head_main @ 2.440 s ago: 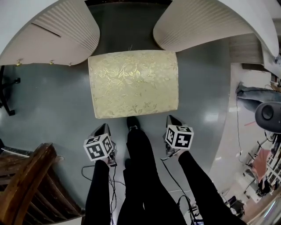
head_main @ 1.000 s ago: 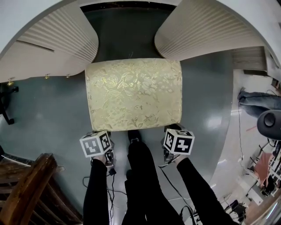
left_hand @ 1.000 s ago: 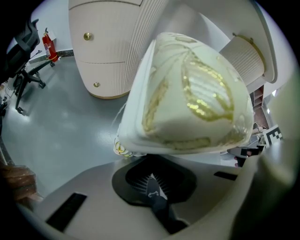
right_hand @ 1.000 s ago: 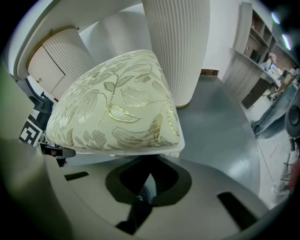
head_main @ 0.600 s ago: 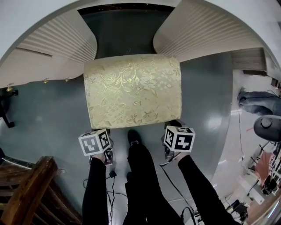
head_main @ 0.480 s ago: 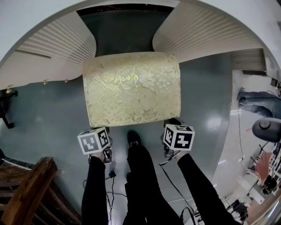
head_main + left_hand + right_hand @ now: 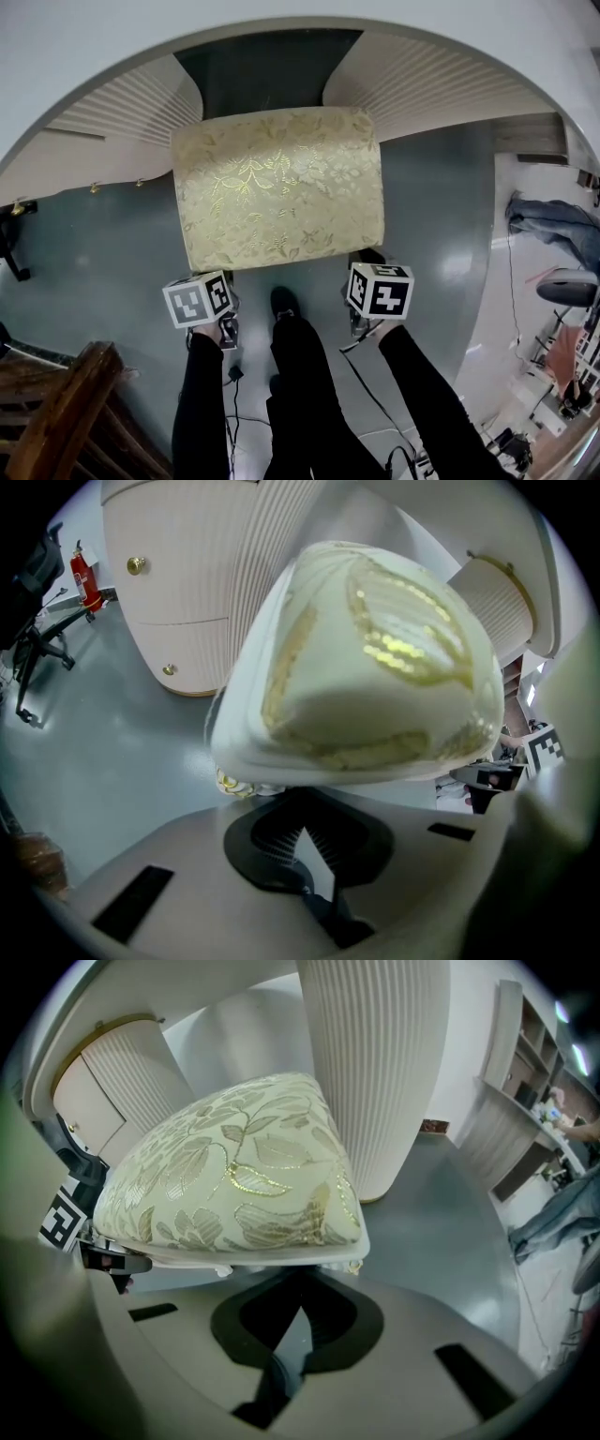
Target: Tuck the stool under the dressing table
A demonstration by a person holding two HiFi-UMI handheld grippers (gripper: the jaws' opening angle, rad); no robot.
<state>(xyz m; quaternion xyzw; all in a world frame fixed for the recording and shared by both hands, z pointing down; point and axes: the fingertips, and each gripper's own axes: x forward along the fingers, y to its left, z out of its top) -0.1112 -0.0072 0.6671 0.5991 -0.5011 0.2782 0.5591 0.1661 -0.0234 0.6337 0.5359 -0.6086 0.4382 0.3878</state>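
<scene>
Pushing the stool (image 7: 277,187) into the gap (image 7: 262,67) of the dressing table (image 7: 56,37) looks to be the step in hand

Position: stool stands on the floor (image 7: 84,234). Its far edge sits at the mouth of the gap, between the left pedestal (image 7: 141,103) and the right pedestal (image 7: 422,80). Most of the seat lies out in the open, so I judge most of the travel is left.

Doing it well (judgement):
- Seat looks nearly as wide as the gap, so there is little slack on either side
- Drive both near corners at an equal rate, so the seat stays square to the opening
- Push low and level, so the legs slide and the stool does not tip
- Watch the far corners against the fluted pedestal fronts; correct any skew before going deeper

Left tongs (image 7: 300,803): tips pressed together, with only a thin wedge of floor showing between the shanks. Tips butt under the seat rim at the near-left corner. Nothing seen pinched between them.

Right tongs (image 7: 302,1283): likewise together at the tips, set under the rim at the near-right corner. They bear on the stool, with no visible pinch
</scene>
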